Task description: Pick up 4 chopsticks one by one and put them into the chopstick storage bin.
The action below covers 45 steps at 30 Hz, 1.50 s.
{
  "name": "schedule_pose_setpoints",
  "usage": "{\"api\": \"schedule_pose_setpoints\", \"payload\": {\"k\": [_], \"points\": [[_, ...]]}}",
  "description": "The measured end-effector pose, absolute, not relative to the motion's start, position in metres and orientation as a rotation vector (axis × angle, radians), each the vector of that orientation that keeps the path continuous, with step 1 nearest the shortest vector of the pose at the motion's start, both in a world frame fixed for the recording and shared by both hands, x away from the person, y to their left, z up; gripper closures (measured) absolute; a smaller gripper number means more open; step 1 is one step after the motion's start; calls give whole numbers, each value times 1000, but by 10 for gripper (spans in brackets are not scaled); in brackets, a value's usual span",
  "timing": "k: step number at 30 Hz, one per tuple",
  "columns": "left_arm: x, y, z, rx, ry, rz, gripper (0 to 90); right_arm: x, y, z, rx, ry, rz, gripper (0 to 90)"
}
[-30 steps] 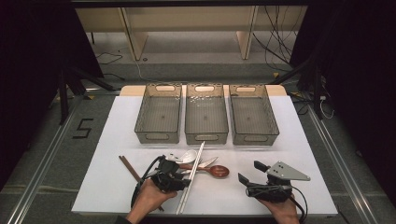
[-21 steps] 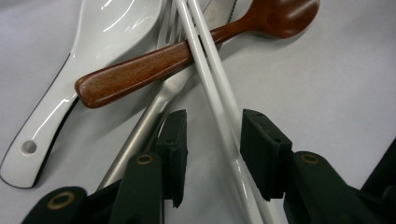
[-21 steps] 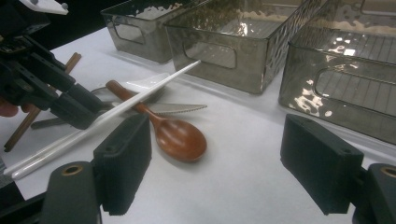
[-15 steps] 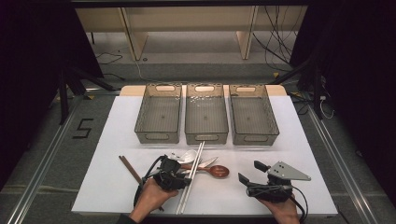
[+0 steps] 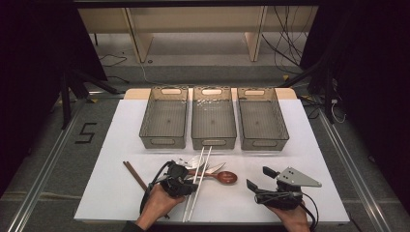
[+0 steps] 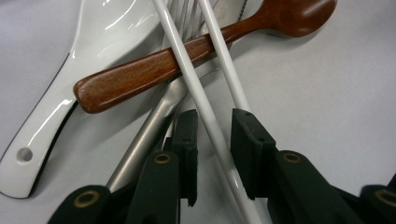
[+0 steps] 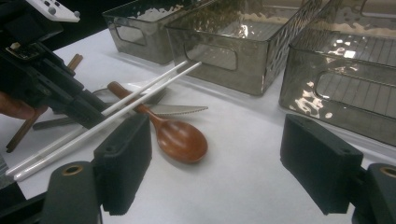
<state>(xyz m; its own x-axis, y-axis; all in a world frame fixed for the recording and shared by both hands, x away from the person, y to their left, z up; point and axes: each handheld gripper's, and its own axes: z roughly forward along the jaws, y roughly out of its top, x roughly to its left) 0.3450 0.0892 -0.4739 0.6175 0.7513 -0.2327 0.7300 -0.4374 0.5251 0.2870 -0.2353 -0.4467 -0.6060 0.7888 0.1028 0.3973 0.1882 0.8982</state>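
In the high view, our left gripper (image 5: pixel 189 182) lay low over a heap of cutlery at the near middle of the table (image 5: pixel 314 145), its jaws set about the white chopsticks (image 5: pixel 199 181), which ran from the near edge up toward the middle bin (image 5: pixel 213 121). The chopsticks crossed a wooden spoon (image 5: pixel 223 177); a white spoon (image 5: pixel 189 162) and a knife (image 5: pixel 215 167) lay under them. Brown chopsticks (image 5: pixel 134 175) lay apart to the left. Our right gripper (image 5: pixel 261 180) rested near the right of the heap with its jaws wide and nothing between them. Behind stood the left bin (image 5: pixel 164 118), the middle bin and the right bin (image 5: pixel 261 118) in a row, side by side; we saw nothing in any of them.

In the left gripper view, the jaws had just been closing, and one white chopstick (image 6: pixel 196 93) ran between them. A narrow gap showed on both sides of it, so the pads were not yet pressing. The other chopstick passed behind the right-hand jaw. Both lay across the wooden spoon (image 6: pixel 140 74), with the white spoon (image 6: pixel 70 84) to the left and a fork (image 6: pixel 154 126) beneath.

In the right gripper view, our right gripper (image 7: pixel 215 163) stood wide open and empty above the bare table. Beyond it lay the wooden spoon (image 7: pixel 180 137), the knife (image 7: pixel 180 110) and the white chopsticks (image 7: pixel 140 95), with the left gripper (image 7: pixel 91 114) on them. The bins (image 7: pixel 243 51) behind looked empty.
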Motion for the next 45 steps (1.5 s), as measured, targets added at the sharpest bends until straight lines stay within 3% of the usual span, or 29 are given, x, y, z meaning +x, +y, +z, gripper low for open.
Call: {"api": "schedule_pose_setpoints", "payload": {"k": [25,45], "points": [[350,97,-476,2190,1216,27,827,287,-233,-447,1098,2099,1390,259],[349,100,-471,2182,1180,93,838,288,-225,-453,1073,2171,1344,261]]}}
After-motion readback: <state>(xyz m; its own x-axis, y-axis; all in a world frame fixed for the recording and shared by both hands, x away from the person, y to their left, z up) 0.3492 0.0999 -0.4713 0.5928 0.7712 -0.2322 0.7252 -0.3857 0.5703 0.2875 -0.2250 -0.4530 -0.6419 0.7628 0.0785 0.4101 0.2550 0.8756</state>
